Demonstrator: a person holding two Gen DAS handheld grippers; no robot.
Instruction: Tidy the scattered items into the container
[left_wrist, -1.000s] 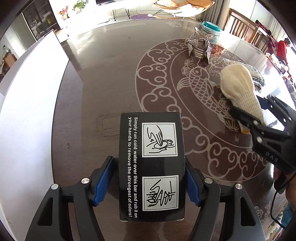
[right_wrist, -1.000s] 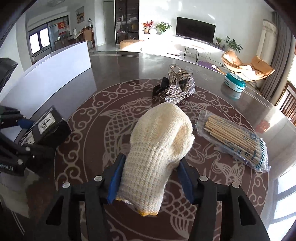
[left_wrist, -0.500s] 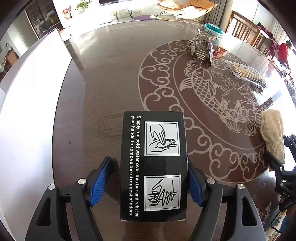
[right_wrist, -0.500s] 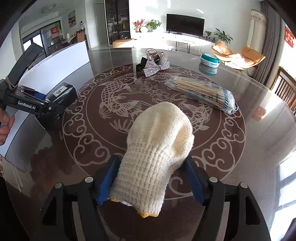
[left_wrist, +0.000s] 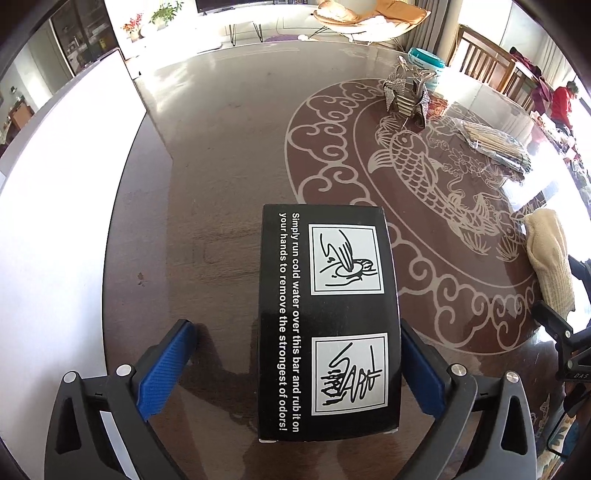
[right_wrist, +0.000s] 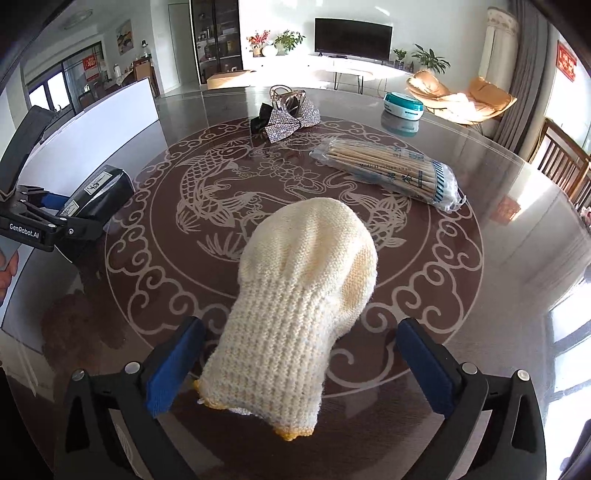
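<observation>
A black box with white drawings and text lies on the dark table between the jaws of my left gripper, which is open; the left pad stands well off the box, the right pad is at its side. The box also shows in the right wrist view. A cream knitted glove lies on the table between the jaws of my right gripper, which is open with both pads apart from it. The glove also shows in the left wrist view. The white container stands along the table's left side.
A sparkly bow hair clip and a plastic pack of wooden chopsticks lie on the far half of the table. A teal-and-white round tub sits near the far edge. Chairs stand beyond the table at the right.
Both grippers have opened: the left has let go of the black box and the right has let go of the glove, which now rest on the table. The right gripper drew back towards the table's near edge.
</observation>
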